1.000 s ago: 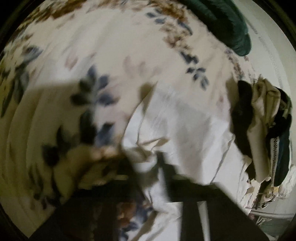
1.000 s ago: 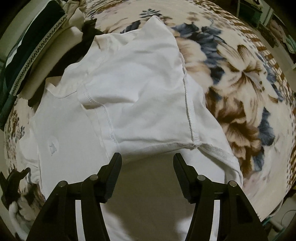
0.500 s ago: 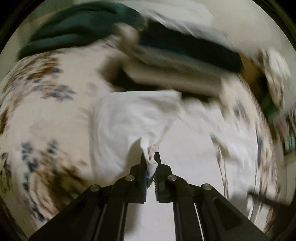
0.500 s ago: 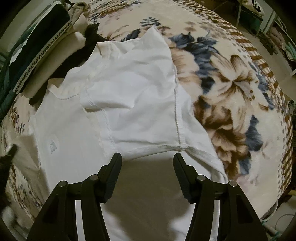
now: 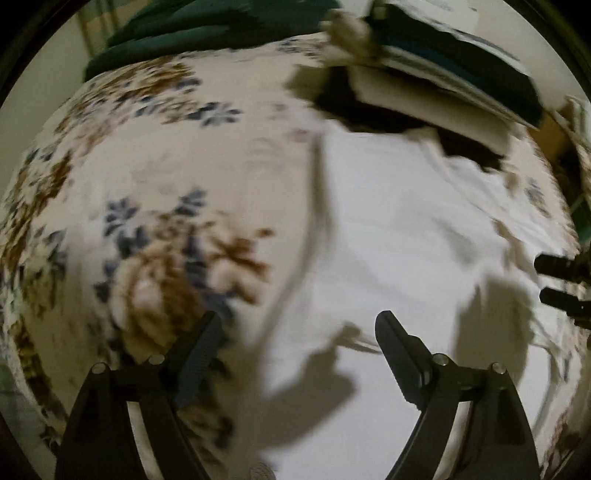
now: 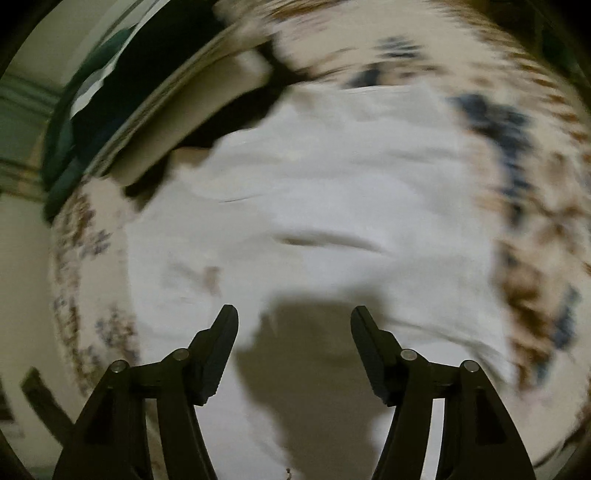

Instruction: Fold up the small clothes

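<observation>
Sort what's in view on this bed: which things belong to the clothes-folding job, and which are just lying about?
Belongs to the job:
- white cotton T-shirt, spread flat on the bed
- left gripper, jaws opening, nothing between them
- right gripper, jaws opening, empty above the shirt

Just lying about:
- cream floral blanket under the shirt
- stack of folded dark and cream clothes
- dark green cloth at the far edge

I'm working in a home bedroom. A bed point(image 5: 155, 192) with a floral blanket point(image 6: 535, 229) fills my view, and folded clothes point(image 5: 443, 92) are stacked at its far edge.
</observation>
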`<state>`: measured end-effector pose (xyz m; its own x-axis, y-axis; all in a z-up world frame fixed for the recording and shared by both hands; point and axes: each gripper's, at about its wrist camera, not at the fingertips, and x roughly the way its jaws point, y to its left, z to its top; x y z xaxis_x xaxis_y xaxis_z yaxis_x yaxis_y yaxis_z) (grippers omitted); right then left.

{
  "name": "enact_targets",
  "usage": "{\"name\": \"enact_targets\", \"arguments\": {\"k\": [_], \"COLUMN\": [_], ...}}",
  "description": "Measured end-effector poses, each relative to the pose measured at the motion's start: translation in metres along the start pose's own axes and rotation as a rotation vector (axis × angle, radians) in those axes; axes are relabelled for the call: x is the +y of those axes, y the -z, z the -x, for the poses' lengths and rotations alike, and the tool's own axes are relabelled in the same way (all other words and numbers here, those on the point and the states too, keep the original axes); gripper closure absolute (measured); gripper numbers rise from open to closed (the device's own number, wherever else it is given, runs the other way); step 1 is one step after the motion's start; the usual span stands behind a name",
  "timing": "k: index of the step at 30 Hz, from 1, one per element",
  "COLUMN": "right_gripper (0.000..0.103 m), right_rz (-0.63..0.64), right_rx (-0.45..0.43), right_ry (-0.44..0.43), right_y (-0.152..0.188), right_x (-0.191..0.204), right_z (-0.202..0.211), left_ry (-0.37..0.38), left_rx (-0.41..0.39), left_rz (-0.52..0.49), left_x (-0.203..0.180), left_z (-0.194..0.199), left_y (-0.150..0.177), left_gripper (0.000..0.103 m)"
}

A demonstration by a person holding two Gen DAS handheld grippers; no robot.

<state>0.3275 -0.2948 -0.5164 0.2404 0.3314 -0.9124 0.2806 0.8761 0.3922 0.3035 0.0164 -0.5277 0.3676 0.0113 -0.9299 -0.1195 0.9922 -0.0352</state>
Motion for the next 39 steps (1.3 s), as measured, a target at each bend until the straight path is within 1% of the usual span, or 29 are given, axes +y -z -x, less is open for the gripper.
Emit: {"name": "enact_targets", "arguments": {"k": [1,3,5,6,7,8,9,10,11,12,13,14,16,17,18,19,20,21,23,25,26,28,31,33,36,37,39], "right_gripper": [0.037,0.037,0.037,0.039,0.056,0.073,0.094,0.096,0.097,0.097,0.097,0.097,0.096,0.093,0.08,0.062,0.055,0.052,0.052,0.046,0.046,0.046,0.046,0.046,0.045,0.042,0.042], "right_rz": [0.018,0.048,0.077,0.09,0.107,0.124,0.134,0.134,0.134,0.136,0.127,0.108,0.105,0.11,0.113,0.112,0.094,0.074,0.007,-0.056,-0.085,-0.143,-0.218,-0.263,-0.279,-0.27,-0.24], "right_rx": [0.021,0.057,0.105,0.117,0.122,0.113,0.09,0.067,0.022,-0.023,-0.041,-0.036,0.031,0.047,0.058,0.06,0.047,0.035,0.015,-0.001,-0.01,-0.013,0.0,0.01,0.019,0.019,0.03], "right_ry": [-0.018,-0.041,-0.049,-0.056,-0.061,-0.035,-0.001,0.007,0.037,0.077,0.091,0.092,0.109,0.114,0.123,0.123,0.106,0.093,0.072,0.07,0.078,0.107,0.133,0.156,0.173,0.175,0.178], "right_y": [-0.008,-0.018,-0.029,-0.03,-0.032,-0.034,-0.036,-0.042,-0.046,-0.052,-0.056,-0.062,-0.068,-0.07,-0.07,-0.068,-0.065,-0.06,-0.049,-0.034,-0.025,-0.007,0.013,0.026,0.038,0.039,0.04], "right_x": [0.012,0.03,0.048,0.054,0.061,0.067,0.072,0.075,0.076,0.074,0.069,0.064,0.059,0.057,0.055,0.053,0.048,0.038,0.021,0.001,-0.01,-0.035,-0.07,-0.096,-0.129,-0.139,-0.154], "right_z": [-0.015,-0.039,-0.067,-0.074,-0.081,-0.085,-0.084,-0.088,-0.082,-0.075,-0.072,-0.071,-0.078,-0.077,-0.075,-0.07,-0.058,-0.046,-0.024,-0.004,0.007,0.027,0.051,0.068,0.097,0.107,0.12], "left_ry": [-0.018,-0.03,-0.055,-0.059,-0.067,-0.077,-0.078,-0.079,-0.082,-0.087,-0.088,-0.082,-0.069,-0.06,-0.057,-0.056,-0.051,-0.041,-0.014,0.008,0.022,0.025,-0.005,-0.017,-0.004,-0.004,-0.008], "left_rx": [0.002,-0.003,-0.016,-0.027,-0.034,-0.036,-0.034,-0.029,-0.024,-0.02,-0.019,-0.018,-0.013,-0.014,-0.016,-0.021,-0.027,-0.031,-0.035,-0.031,-0.026,-0.017,0.075,0.095,0.019,-0.006,-0.05], "left_rz": [0.021,0.048,0.069,0.076,0.082,0.09,0.097,0.106,0.11,0.111,0.113,0.115,0.118,0.117,0.114,0.107,0.1,0.093,0.076,0.052,0.024,-0.032,-0.176,-0.217,-0.222,-0.217,-0.201], "left_x": [0.008,0.018,0.028,0.033,0.037,0.042,0.045,0.048,0.049,0.05,0.051,0.05,0.049,0.048,0.046,0.043,0.04,0.037,0.025,0.012,-0.001,-0.022,-0.069,-0.086,-0.098,-0.1,-0.104], "left_z": [-0.004,-0.009,-0.01,-0.009,-0.008,-0.007,-0.008,-0.009,-0.009,-0.01,-0.012,-0.013,-0.015,-0.015,-0.014,-0.013,-0.012,-0.012,-0.013,-0.016,-0.02,-0.028,-0.061,-0.065,-0.033,-0.018,0.014], "left_y": [-0.005,-0.007,-0.015,-0.017,-0.017,-0.017,-0.017,-0.017,-0.015,-0.016,-0.018,-0.02,-0.024,-0.026,-0.028,-0.031,-0.033,-0.035,-0.039,-0.043,-0.046,-0.047,-0.035,-0.027,-0.02,-0.017,-0.007], "left_gripper": [0.018,0.018,0.018,0.018,0.018,0.018,0.018,0.018,0.018,0.018,0.018,0.018,0.018,0.018,0.018,0.018,0.018,0.018,0.018,0.018,0.018,0.018,0.018,0.018,0.018,0.018,0.018]}}
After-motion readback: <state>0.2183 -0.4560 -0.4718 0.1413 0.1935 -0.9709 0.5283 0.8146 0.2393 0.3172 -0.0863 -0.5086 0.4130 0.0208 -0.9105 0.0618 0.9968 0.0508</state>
